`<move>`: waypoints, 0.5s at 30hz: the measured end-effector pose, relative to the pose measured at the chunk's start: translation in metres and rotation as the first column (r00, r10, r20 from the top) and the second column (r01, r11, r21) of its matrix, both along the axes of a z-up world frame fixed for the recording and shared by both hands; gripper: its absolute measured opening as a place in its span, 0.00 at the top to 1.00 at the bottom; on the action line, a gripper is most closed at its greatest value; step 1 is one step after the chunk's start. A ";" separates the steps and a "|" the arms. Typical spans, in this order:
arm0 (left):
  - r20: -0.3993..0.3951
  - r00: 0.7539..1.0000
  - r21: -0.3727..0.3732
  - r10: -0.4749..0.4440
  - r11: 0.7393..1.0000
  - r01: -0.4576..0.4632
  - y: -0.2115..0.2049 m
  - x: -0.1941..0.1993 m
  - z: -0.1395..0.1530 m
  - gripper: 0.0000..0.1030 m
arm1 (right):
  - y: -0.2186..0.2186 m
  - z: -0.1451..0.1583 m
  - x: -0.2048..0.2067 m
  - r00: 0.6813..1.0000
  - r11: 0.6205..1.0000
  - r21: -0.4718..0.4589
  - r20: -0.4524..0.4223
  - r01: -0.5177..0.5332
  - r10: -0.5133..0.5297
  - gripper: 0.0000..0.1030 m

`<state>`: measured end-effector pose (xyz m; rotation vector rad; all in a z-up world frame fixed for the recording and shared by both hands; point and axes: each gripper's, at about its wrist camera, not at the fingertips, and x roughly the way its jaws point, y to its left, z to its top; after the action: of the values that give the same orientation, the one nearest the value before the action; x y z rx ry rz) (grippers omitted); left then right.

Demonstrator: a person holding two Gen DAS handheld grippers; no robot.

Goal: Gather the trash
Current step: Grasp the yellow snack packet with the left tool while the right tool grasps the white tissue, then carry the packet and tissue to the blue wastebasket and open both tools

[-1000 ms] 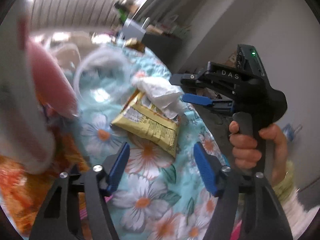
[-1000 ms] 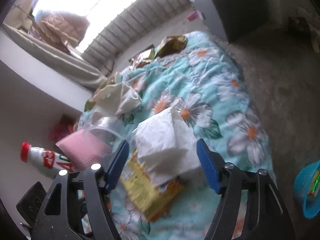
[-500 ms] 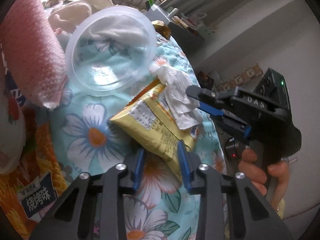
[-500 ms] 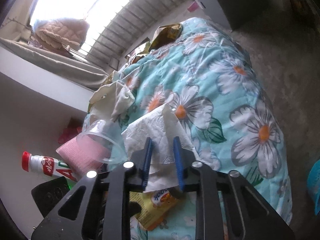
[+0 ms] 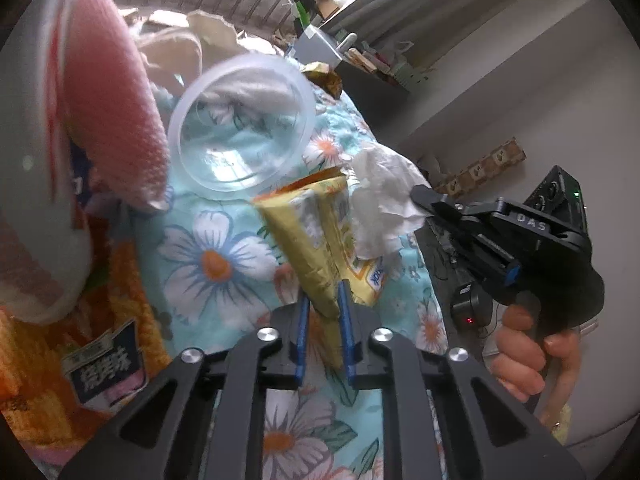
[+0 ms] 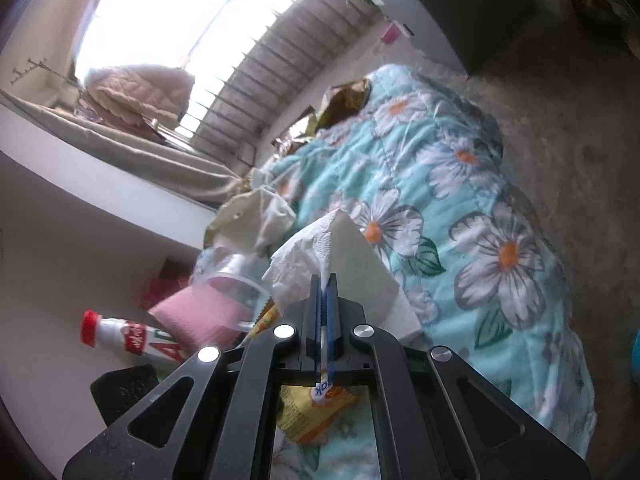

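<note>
My left gripper [image 5: 323, 298] is shut on a yellow snack wrapper [image 5: 316, 232] and lifts its near edge off the flowered quilt [image 5: 208, 256]. My right gripper [image 6: 325, 280] is shut on a white crumpled tissue [image 6: 320, 256] that sits above the same wrapper [image 6: 316, 412]. In the left wrist view the tissue [image 5: 380, 204] hangs from the right gripper [image 5: 424, 198], just right of the wrapper.
A clear plastic cup [image 5: 244, 128] lies on its side behind the wrapper, next to a pink sponge [image 5: 116, 104] and a white red-capped bottle [image 6: 120, 336]. More wrappers [image 6: 340, 104] and crumpled paper [image 6: 256, 220] lie at the quilt's far end. An orange snack bag [image 5: 92, 356] lies at left.
Both grippers were open a second ago and have closed: the left on the yellow wrapper, the right on the tissue. The wrapper's edge has been raised off the quilt.
</note>
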<state>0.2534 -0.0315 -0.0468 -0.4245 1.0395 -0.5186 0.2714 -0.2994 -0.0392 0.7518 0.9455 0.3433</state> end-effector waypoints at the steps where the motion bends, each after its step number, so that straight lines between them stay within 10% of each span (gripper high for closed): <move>1: 0.009 1.000 0.004 -0.001 1.000 0.001 0.001 -0.003 0.003 0.89 | 0.000 0.003 -0.003 1.000 1.000 0.001 0.006 0.004 -0.004 1.00; 15: 0.166 0.982 0.021 -0.092 0.996 0.090 -0.006 -0.050 0.053 0.92 | -0.031 0.059 -0.089 0.984 0.991 0.005 0.115 0.135 -0.134 1.00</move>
<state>0.2034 -0.0374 0.0057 -0.3171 0.9033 -0.6179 0.1825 -0.3306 0.0193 0.7812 0.7818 0.2641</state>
